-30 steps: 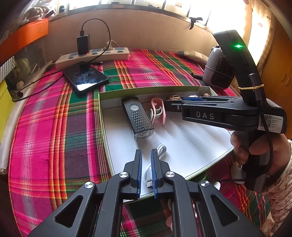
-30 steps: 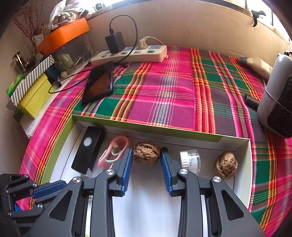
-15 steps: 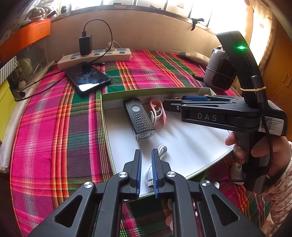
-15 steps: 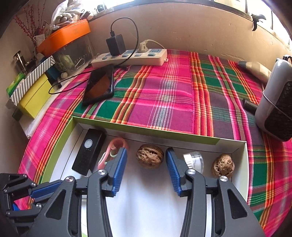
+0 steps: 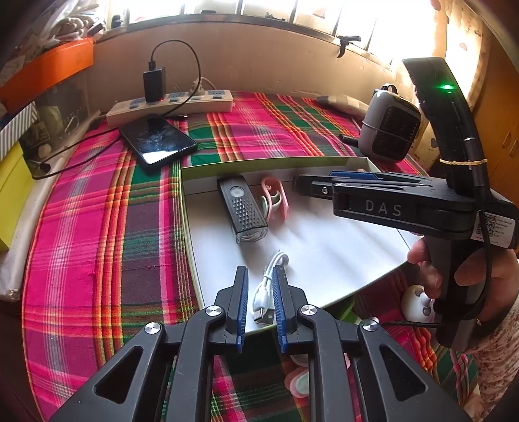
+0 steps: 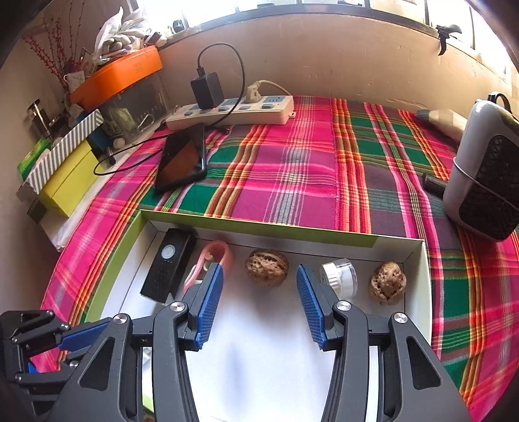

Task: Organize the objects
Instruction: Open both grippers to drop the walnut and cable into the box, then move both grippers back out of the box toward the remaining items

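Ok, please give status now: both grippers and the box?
Left gripper just opening around white cable. Right gripper open, empty, behind walnut. Box unobstructed.

Sunlit windows above beige wall.

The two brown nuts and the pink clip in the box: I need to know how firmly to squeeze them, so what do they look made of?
Left walnut and right walnut: apparently natural hard shell, matt, deeply wrinkled and pitted. Pink clip: probably soft rubber or silicone, smooth and slightly glossy in rounded loops; the look can't rule out hard plastic.
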